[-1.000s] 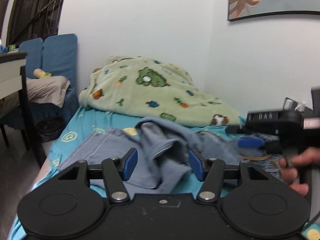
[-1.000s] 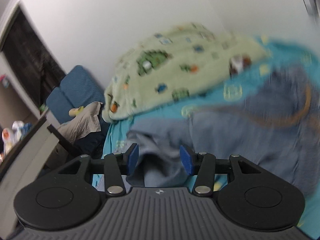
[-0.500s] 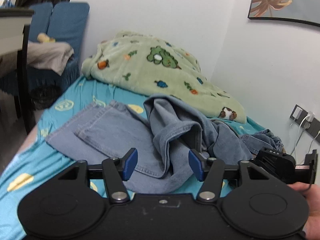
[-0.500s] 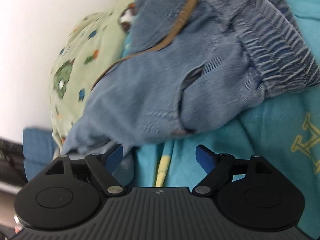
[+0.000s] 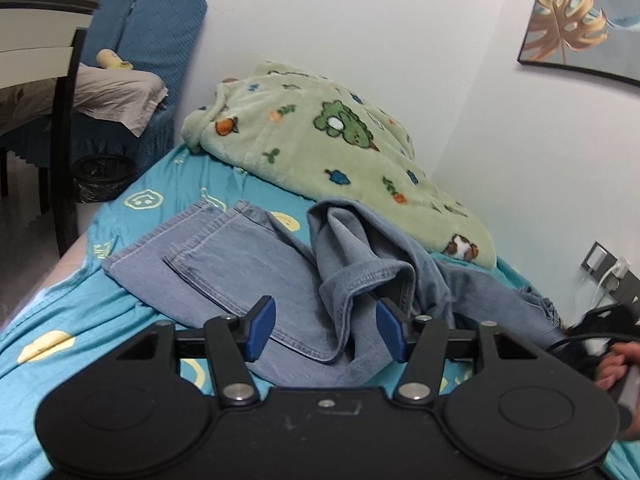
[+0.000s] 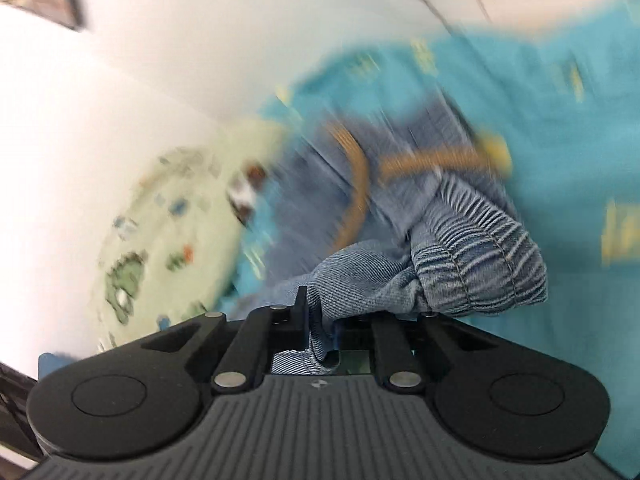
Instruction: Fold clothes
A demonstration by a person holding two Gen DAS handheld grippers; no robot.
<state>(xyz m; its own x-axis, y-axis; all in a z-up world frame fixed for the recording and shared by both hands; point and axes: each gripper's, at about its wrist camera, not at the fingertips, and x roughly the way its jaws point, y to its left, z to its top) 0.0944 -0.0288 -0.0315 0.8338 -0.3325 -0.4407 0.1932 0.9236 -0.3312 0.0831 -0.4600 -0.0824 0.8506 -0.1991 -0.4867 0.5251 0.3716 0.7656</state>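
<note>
My left tool (image 5: 326,330) is released, its blue pads (image 5: 262,330) wide apart with nothing pinched. I hold it low over the near edge of the jeans (image 5: 248,276) so it is ready to grab a leg. The jeans lie in a messy heap on the bed (image 5: 132,200), on the teal sheet. One leg is flat on the left. The other is bunched up in the middle, so I think it must be pulled straight before I can fold. Behind the jeans a green blanket (image 5: 320,148) sits by the wall, out of the way.

My right tool (image 6: 320,320) is closing on the jeans near the stretchy waistband (image 6: 480,256). Denim is pinched between the pads. I grab there because the waist is a good end to pull from. This view is blurry.
</note>
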